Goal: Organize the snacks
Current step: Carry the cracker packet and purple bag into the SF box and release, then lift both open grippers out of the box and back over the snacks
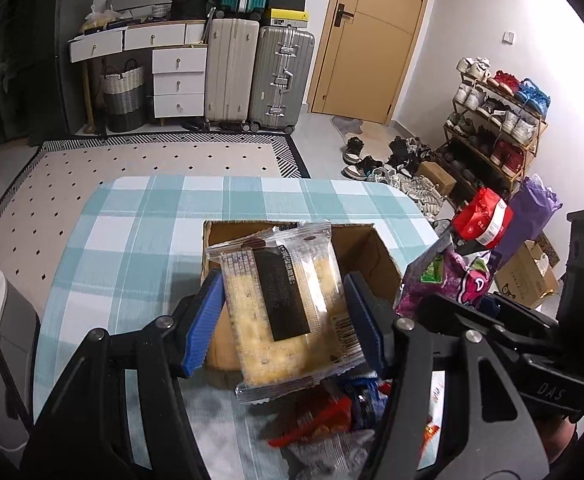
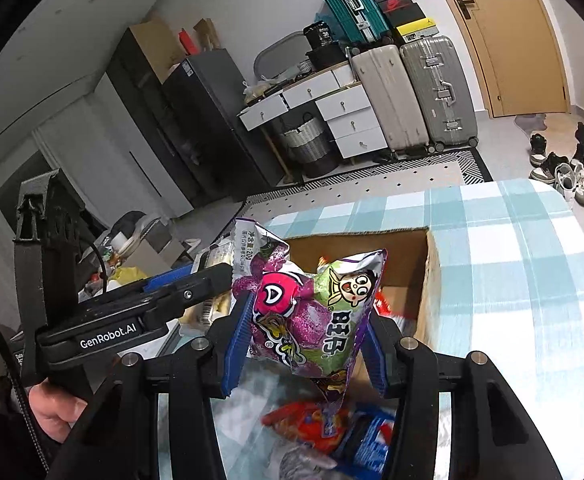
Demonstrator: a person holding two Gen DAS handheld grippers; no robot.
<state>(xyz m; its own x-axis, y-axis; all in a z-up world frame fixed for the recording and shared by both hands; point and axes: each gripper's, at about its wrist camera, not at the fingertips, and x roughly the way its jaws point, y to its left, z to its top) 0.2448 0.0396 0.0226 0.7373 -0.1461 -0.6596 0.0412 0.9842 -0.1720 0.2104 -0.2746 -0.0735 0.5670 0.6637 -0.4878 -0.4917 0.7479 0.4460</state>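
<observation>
Both grippers clamp snacks over the cardboard box (image 1: pixel 376 248) — left gripper (image 1: pixel 287 320) a yellow cake pack (image 1: pixel 283 304), right gripper (image 2: pixel 304 344) a purple pouch (image 2: pixel 308 312)

white walls | tan wooden door (image 1: pixel 376 36) | white drawer dresser (image 1: pixel 177 80) | grey hard-shell suitcases (image 1: pixel 279 80) | dotted beige rug (image 1: pixel 151 160) | metal shoe rack (image 1: pixel 496 120)

The open cardboard box (image 1: pixel 376 252) ahead of both tongs is left largely unfilled, while loose snack packets (image 2: pixel 324 432) are heaped beneath them on the table (image 1: pixel 131 240).
</observation>
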